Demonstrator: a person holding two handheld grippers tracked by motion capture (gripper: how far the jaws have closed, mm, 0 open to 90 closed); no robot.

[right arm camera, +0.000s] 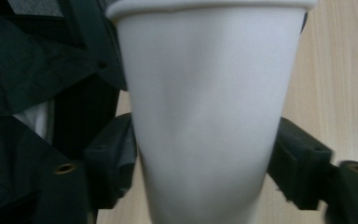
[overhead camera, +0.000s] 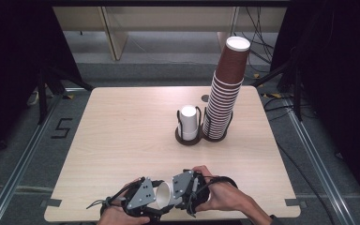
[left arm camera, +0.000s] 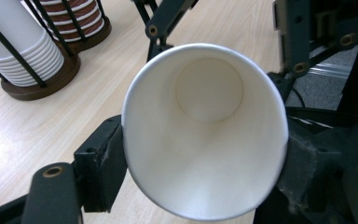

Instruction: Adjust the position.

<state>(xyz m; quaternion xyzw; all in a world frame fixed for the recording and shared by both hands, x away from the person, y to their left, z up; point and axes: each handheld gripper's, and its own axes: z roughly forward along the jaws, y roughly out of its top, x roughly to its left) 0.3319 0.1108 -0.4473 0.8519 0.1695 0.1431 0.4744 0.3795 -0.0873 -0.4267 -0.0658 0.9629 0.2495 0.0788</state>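
A white paper cup [overhead camera: 163, 195] is held on its side just above the table's front edge, between my two grippers. My left gripper [overhead camera: 153, 202] is shut on it near the rim. In the left gripper view I look straight into the cup's mouth [left arm camera: 205, 135], and the pads [left arm camera: 105, 163] press both sides of the rim, which is squeezed slightly oval. My right gripper [overhead camera: 174, 198] is shut on the narrower lower part of the cup [right arm camera: 205, 116]. Its pads [right arm camera: 116, 158] touch the cup's wall on both sides, and the wall looks slightly dented.
A low stack of white cups [overhead camera: 189, 123] stands in a wire holder at mid-table. Right of it rises a tall leaning stack of brown cups [overhead camera: 226, 89] in a second holder. Bare wooden tabletop [overhead camera: 122, 126] spreads to the left. Both stacks [left arm camera: 23, 51] show in the left gripper view.
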